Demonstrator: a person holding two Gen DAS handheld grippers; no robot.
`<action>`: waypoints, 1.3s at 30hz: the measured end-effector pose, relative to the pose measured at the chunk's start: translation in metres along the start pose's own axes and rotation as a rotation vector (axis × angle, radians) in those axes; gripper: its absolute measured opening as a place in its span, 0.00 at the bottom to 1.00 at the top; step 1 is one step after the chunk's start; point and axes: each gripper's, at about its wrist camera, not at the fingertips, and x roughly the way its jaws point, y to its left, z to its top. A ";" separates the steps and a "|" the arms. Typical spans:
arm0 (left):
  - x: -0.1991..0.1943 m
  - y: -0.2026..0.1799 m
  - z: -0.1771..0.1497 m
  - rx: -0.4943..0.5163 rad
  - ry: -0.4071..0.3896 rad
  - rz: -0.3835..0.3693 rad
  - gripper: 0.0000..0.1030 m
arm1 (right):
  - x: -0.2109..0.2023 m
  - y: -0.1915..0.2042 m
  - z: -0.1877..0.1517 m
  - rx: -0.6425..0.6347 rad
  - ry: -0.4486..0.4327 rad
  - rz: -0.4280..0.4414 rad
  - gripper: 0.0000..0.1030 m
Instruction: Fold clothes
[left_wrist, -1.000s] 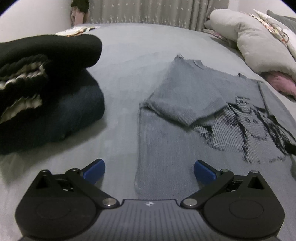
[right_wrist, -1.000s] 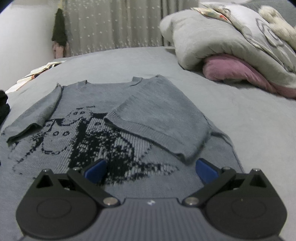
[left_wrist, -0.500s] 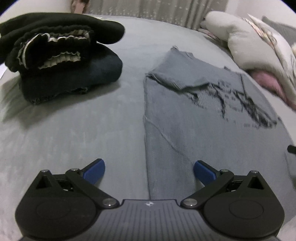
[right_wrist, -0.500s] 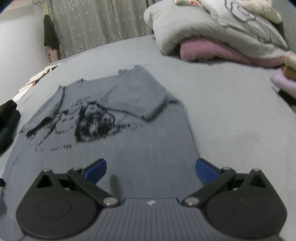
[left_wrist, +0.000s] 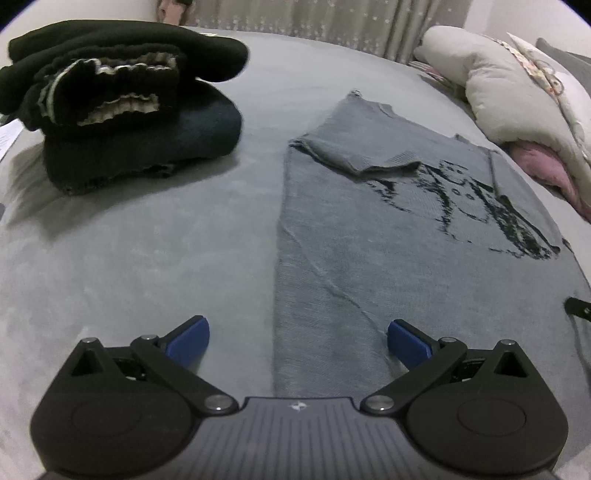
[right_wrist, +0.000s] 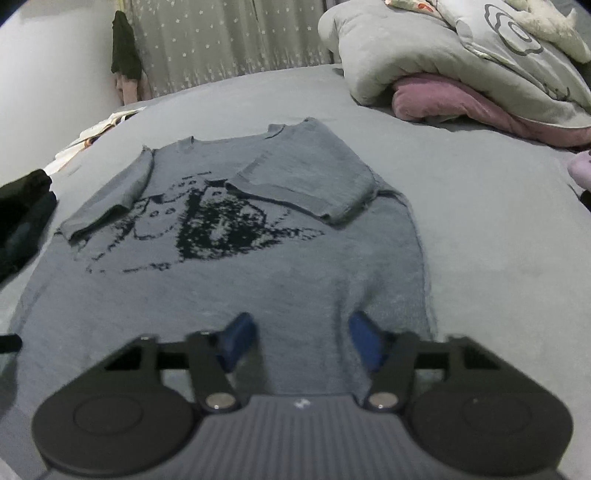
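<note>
the grey knitted sweater (right_wrist: 229, 258) lies flat on the bed (right_wrist: 480, 229), sleeves folded in, while the right gripper (right_wrist: 301, 341) closes its fingers over the hem and the left gripper (left_wrist: 297, 343) stands wide open at the hem's left corner.

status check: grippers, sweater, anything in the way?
Left gripper open over the hem's left edge. Right gripper closing over the hem, no pinch yet. Grey sweater flat, sleeves folded in. Folded dark clothes beside, clear.

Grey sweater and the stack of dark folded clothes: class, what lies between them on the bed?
Nothing: in the left wrist view only bare grey bedsheet separates the grey sweater from the stack of dark folded clothes.
</note>
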 end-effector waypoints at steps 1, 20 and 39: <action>0.000 -0.002 0.000 0.009 0.000 0.003 1.00 | 0.000 0.000 0.001 0.002 0.000 0.003 0.40; -0.001 -0.007 -0.008 0.035 -0.020 -0.001 1.00 | -0.002 -0.004 -0.004 0.004 -0.003 0.099 0.39; -0.007 -0.013 -0.003 0.058 -0.005 -0.033 0.67 | -0.016 -0.001 -0.008 -0.039 -0.041 0.045 0.04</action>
